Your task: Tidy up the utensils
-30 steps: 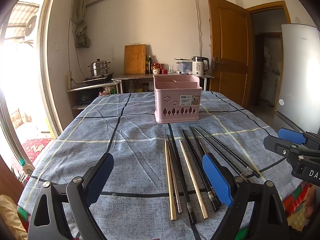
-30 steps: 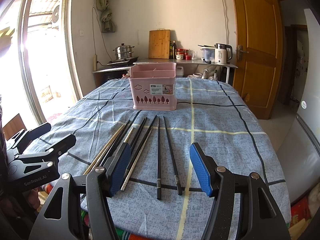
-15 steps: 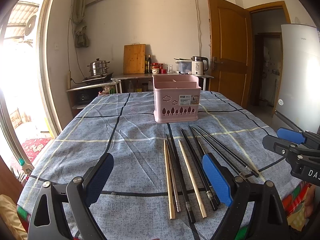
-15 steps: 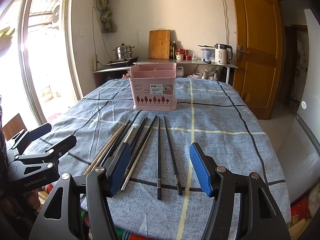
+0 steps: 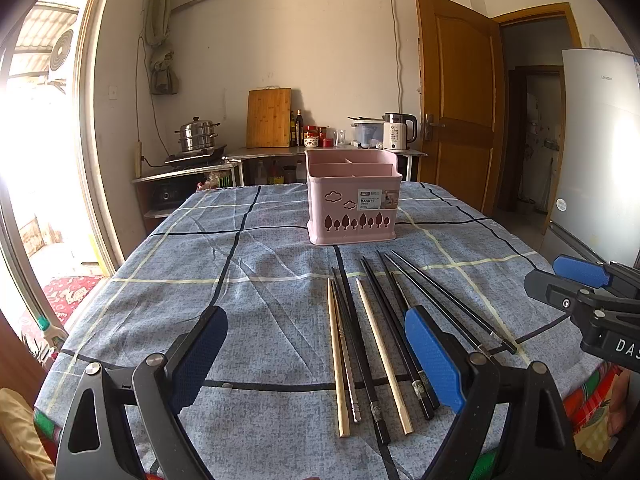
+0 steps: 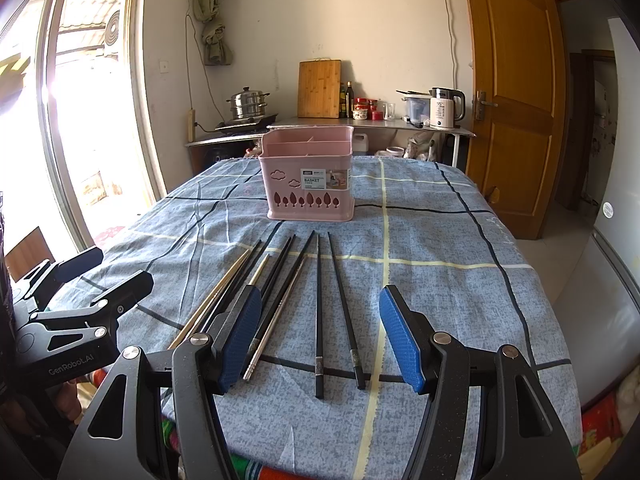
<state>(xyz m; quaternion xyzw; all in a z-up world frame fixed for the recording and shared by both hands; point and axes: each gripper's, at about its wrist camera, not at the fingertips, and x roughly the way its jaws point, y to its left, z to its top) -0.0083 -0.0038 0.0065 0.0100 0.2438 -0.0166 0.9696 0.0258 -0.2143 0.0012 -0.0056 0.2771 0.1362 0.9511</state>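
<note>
Still nothing has moved: both grippers, left gripper (image 5: 316, 354) and right gripper (image 6: 320, 338), gape empty above chopsticks (image 5: 374, 344).

Left tongs (image 5: 316, 354): matte black angular frame, triangular cut-outs, silver round screws at pivots, blue textured pads on inner faces. Right tongs (image 6: 320, 338): same black frame, same blue ribbed pads, silver screws. White lettering "GenRobot.AI" on left unit's side; partial white "DA" on right unit.

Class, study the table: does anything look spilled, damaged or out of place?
Nothing is spilled or broken. The chopsticks lie loose and fanned, mixed by colour, on the tablecloth, while the pink basket behind them appears empty.
</note>
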